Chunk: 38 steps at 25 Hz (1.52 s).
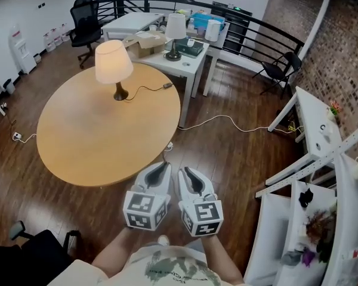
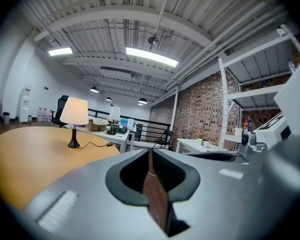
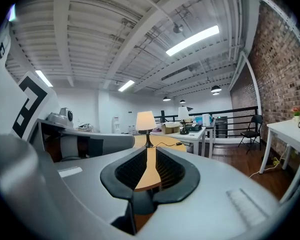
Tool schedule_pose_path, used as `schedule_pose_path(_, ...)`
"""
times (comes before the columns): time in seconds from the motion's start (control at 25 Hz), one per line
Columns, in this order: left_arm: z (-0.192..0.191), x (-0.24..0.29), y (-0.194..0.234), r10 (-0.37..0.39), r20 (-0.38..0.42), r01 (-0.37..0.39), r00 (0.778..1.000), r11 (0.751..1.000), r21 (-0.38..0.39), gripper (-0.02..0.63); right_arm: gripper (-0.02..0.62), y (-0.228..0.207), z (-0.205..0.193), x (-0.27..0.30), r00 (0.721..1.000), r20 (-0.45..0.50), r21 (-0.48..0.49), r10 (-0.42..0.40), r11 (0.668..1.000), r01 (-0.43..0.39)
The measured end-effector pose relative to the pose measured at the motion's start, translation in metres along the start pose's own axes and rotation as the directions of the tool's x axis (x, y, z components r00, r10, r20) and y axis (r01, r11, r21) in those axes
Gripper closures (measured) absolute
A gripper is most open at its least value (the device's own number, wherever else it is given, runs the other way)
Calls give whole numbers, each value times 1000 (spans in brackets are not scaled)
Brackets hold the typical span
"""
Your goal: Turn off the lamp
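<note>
Holding both tongs side by side and about level, just off the near edge of the round table (image 1: 101, 145) and aimed at the lamp (image 1: 113, 64); I judge this is the approach. Left tongs (image 1: 164, 167) are a thin slit apart and right tongs (image 1: 183, 171) a little apart, both empty. The lamp stands lit on the table's far side, well away from me. It has a cream tapered shade, a dark turned stem and a thin black cord (image 1: 144, 89) trailing right. Tabletop is smooth pale wood.

An open-plan office: beyond the round table (image 1: 95, 142) stand white desks (image 1: 185, 68), an office chair (image 1: 85, 21) and a brick wall (image 1: 340, 52).
</note>
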<state>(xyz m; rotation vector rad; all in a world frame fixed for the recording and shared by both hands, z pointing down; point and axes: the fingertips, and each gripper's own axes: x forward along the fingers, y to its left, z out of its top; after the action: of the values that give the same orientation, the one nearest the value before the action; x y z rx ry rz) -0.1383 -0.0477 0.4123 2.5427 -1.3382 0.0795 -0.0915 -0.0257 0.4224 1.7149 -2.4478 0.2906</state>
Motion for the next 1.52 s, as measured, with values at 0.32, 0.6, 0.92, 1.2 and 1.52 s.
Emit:
schedule_pose_path(0.32,-4,51,9,34,-12,-34,999,999,15,580,543,-38,-5,41,999,-1,23,55,998,-55)
schedule_pose_path(0.6,9,128,19,125,-13,-125,992,992,3,580,543,-93,20,98,988,5,13,151,988,-151)
schedule_pose_path(0.92,21,198,20,211,-18,-211,977,977,-10,577,543,-161,42,145,976,1,2,219,976,-219)
schedule_pose_path(1.2,28,260,-1,249,-29,-249,968,968,-19,577,543,-221,58,161,966,7,11,257,966,-257)
schedule_pose_path(1.52,30,335,-21,260,-40,-261,965,965,-36,578,543,-287,66,182,959,6,5,285,959,-285)
